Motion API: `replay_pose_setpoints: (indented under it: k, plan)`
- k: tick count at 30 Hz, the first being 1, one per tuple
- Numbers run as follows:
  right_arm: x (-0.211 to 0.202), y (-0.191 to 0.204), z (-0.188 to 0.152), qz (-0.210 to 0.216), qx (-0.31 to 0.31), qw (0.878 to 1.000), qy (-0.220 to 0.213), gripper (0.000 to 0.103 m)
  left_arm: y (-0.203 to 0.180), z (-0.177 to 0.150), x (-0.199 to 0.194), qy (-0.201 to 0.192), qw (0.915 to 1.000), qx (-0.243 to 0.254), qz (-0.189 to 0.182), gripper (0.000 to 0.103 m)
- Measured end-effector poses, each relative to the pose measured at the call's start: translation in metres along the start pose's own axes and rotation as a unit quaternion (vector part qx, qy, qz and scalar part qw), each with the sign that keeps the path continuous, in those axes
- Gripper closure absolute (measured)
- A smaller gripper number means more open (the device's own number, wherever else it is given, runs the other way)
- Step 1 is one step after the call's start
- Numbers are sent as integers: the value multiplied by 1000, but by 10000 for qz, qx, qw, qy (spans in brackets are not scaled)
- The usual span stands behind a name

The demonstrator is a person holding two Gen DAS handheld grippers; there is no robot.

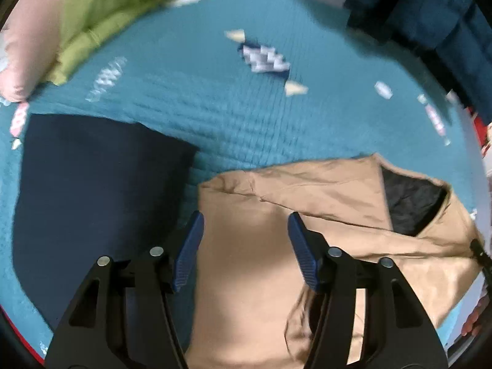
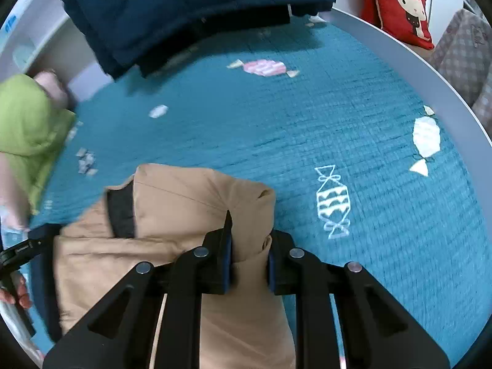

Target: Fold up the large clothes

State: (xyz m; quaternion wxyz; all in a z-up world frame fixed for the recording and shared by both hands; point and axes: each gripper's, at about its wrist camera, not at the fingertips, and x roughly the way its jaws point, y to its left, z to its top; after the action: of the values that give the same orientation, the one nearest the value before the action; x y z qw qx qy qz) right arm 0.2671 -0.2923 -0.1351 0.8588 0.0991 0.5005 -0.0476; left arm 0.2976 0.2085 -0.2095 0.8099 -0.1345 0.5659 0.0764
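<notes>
A tan jacket (image 1: 307, 190) with a black lining (image 1: 412, 203) lies partly folded on the teal bedspread (image 1: 246, 117). My left gripper (image 1: 245, 218) hovers over the jacket's left part, open, its blue pads (image 1: 190, 246) apart and pressing on nothing. In the right wrist view my right gripper (image 2: 249, 246) is shut on a bunched fold of the tan jacket (image 2: 184, 203) at its right edge, the cloth squeezed between the pads. A hand (image 2: 15, 292) on the left gripper's handle shows at the far left.
A folded dark navy garment (image 1: 92, 200) lies just left of the jacket. A green quilted item (image 1: 101, 15) and a pink pillow (image 1: 24, 46) sit far left. A dark blue puffer jacket (image 2: 184, 9) lies at the far end, a red cushion (image 2: 396, 3) beyond the white bed rim (image 2: 399, 55).
</notes>
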Motion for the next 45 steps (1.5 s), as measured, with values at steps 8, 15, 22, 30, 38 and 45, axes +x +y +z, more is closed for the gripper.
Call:
replay_pose_setpoints:
  k: [8,15,22,30,38,45]
  plan:
    - [76,-25,1,14,265,9962,827,45,8,5,48,-153,9982,-574,-39,22]
    - [54,-24,-7,422,498,9976,243,85,-2,-3,29,-115,9995,-177,-255,82]
    - [-31,-6,-8,567,220,9972,-442,86,-5,-16,-43,-470,9976,1,-516,84]
    - [-147,0,-34,982,43,9894,-1068,86,-2,-61,-149,-968,9910,285,-883,83]
    - [-232,-6,-103,1143,-327,9841,-1322,86,23,-150,-211,-1126,9868,450,-1077,84]
    - [-246,-18,-199,967,-584,9894,-913,86,50,-247,-206,-911,9888,573,-1035,83]
